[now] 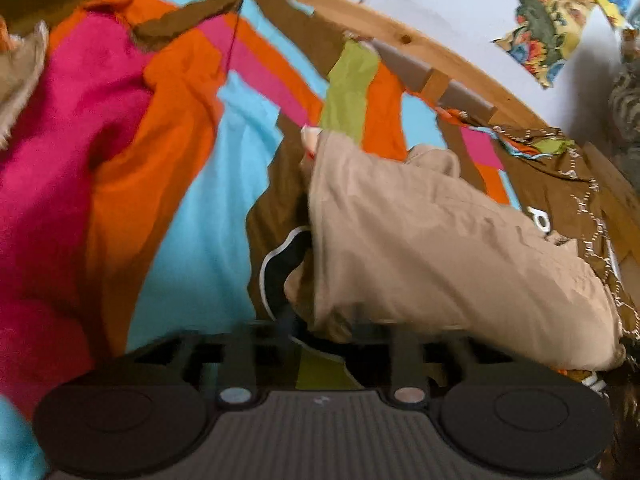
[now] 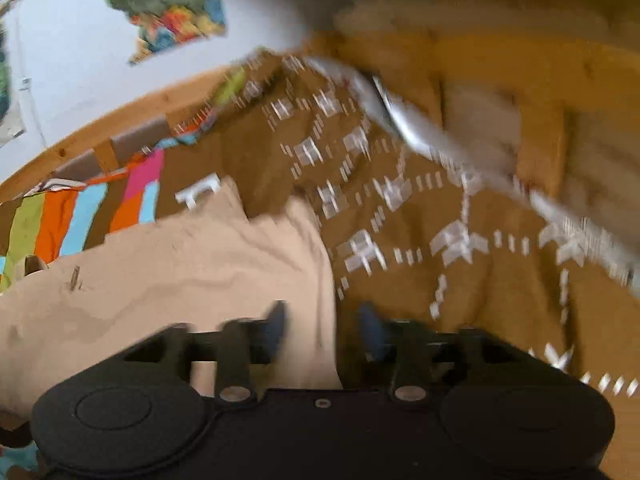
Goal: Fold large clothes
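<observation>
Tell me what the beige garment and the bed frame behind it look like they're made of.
Beige garment: thin woven cloth, perhaps cotton, matte, with soft creases and a stitched hem. Bed frame: light wood, probably pine, with visible knots and grain and a smooth finish.

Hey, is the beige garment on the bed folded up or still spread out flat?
Cannot tell for sure. The beige garment looks bunched and lifted, not flat, with wrinkles and a doubled edge near the right gripper.

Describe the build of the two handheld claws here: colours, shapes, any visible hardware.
Both are black. Each body shows two round discs, one on either side, and two silver screw heads on the finger arms. The left claw has a grey ribbed centre plate. The right claw has a smooth dark plate and bluish finger pads. No cables or sleeves visible.
</observation>
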### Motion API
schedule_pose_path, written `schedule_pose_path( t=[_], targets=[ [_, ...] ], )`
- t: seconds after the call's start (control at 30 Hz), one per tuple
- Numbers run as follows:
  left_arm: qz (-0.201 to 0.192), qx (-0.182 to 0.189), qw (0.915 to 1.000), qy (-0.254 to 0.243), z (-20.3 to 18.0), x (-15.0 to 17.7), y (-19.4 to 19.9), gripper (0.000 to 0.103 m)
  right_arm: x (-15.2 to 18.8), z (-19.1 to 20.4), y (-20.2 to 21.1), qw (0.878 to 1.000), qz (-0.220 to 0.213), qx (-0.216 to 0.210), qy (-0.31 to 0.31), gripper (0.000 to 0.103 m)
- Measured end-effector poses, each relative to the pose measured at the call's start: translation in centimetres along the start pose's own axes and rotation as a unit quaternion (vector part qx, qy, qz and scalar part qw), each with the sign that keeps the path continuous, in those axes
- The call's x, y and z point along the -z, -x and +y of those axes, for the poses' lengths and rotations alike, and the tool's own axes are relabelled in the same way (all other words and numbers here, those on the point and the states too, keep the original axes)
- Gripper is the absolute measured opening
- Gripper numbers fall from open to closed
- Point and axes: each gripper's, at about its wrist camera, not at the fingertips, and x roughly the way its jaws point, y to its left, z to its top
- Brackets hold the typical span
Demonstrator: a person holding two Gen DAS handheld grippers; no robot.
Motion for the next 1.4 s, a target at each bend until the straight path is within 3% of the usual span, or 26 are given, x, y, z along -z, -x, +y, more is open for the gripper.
schedule_pose_path(
  t=[0.03, 0.2, 0.33, 0.47, 0.57, 0.63, 0.7, 0.8, 1.03, 1.17, 1.23, 1.4],
  targets=[
    [-0.013, 0.000, 0.9999, -0.009, -0.3, 0.1, 0.6, 0.071, -0.1, 0.8, 0.4, 1.000, -0.019, -0.002, 0.023, 0.059],
    [-0.055, 0.022, 0.9972, -0.046, -3.4, -1.8, 1.8, 0.084, -0.1, 5.9, 0.5, 0.988, -0.076, -0.055, 0.125, 0.084],
    [-0.069, 0.042, 0.9926, -0.090, -8.1, -3.9, -1.3, 0.099, -0.1, 11.3, -1.9, 0.975, -0.085, -0.112, 0.171, 0.089],
    [-0.069, 0.033, 0.9896, -0.122, -12.5, -4.6, -6.3, 0.101, 0.3, 16.3, -4.4, 0.966, -0.103, -0.117, 0.209, 0.095],
    [-0.027, 0.014, 0.9935, -0.110, -13.5, -4.0, -9.8, 0.101, 1.3, 18.0, -6.2, 0.961, -0.085, -0.104, 0.240, 0.095],
    [-0.007, -0.005, 0.9934, -0.114, -12.9, -2.8, -11.3, 0.101, 2.7, 18.2, -7.8, 0.959, -0.044, -0.102, 0.261, 0.096],
    [-0.013, -0.016, 0.9895, -0.143, -12.5, -1.2, -11.7, 0.101, 3.6, 17.7, -9.0, 0.963, -0.015, -0.115, 0.244, 0.096],
    [-0.030, -0.022, 0.9825, -0.182, -12.4, 0.8, -11.9, 0.101, 4.3, 17.5, -9.7, 0.961, -0.021, -0.123, 0.247, 0.099],
    [-0.031, -0.016, 0.9841, -0.174, -12.1, 0.7, -11.0, 0.101, 3.4, 16.3, -8.7, 0.964, -0.019, -0.144, 0.221, 0.101],
    [-0.049, -0.006, 0.9906, -0.128, -11.5, 0.6, -7.5, 0.102, 1.5, 14.2, -6.4, 0.971, -0.029, -0.139, 0.192, 0.102],
    [-0.058, 0.014, 0.9934, -0.098, -10.9, 1.2, -5.7, 0.102, 0.4, 13.5, -6.4, 0.975, -0.016, -0.110, 0.194, 0.102],
    [-0.051, 0.023, 0.9981, -0.027, -9.5, 2.1, -2.6, 0.102, -0.3, 10.0, -5.8, 0.985, 0.019, -0.053, 0.163, 0.102]
  ],
)
